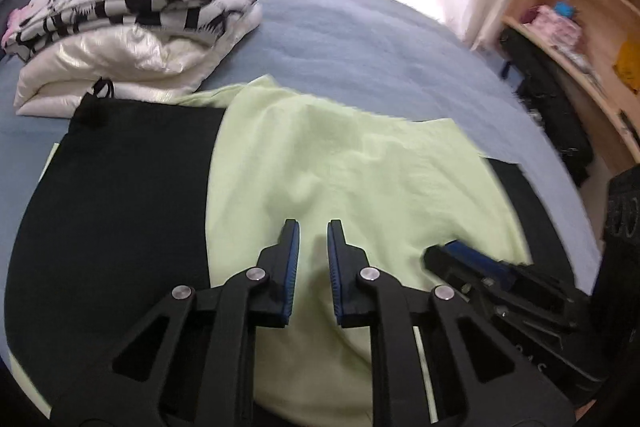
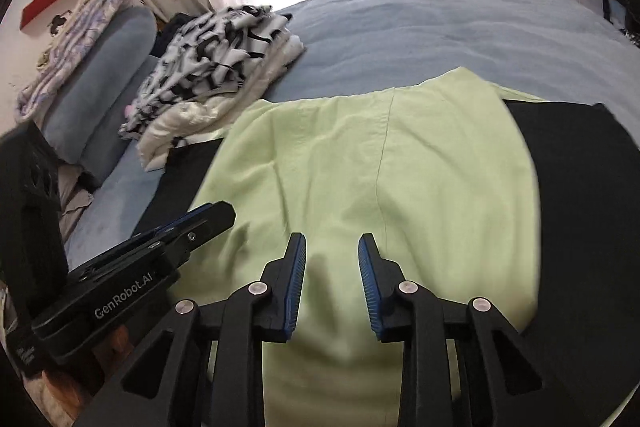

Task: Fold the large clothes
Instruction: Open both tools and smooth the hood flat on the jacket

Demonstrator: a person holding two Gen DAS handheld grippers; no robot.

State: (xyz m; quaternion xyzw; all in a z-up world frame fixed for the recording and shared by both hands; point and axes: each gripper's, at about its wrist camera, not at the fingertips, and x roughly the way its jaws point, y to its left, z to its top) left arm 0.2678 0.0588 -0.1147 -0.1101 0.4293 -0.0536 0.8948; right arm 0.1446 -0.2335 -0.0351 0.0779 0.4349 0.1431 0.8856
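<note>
A large garment lies spread on the blue bed: a pale green part [image 1: 320,167] folded over its black part [image 1: 120,187]. It also shows in the right wrist view, green [image 2: 360,167] and black [image 2: 580,187]. My left gripper [image 1: 313,227] is open and empty just above the green fabric. My right gripper [image 2: 332,241] is open and empty over the same fabric. Each gripper shows in the other's view: the right one [image 1: 472,259] at the right edge, the left one [image 2: 200,219] at the left.
A stack of folded clothes [image 1: 132,19], black-and-white patterned over shiny white, sits at the back left of the bed [image 1: 360,47]. A wooden shelf unit [image 1: 592,7] stands to the right. A blue bolster [image 2: 100,75] lies at the left. Curtains hang behind.
</note>
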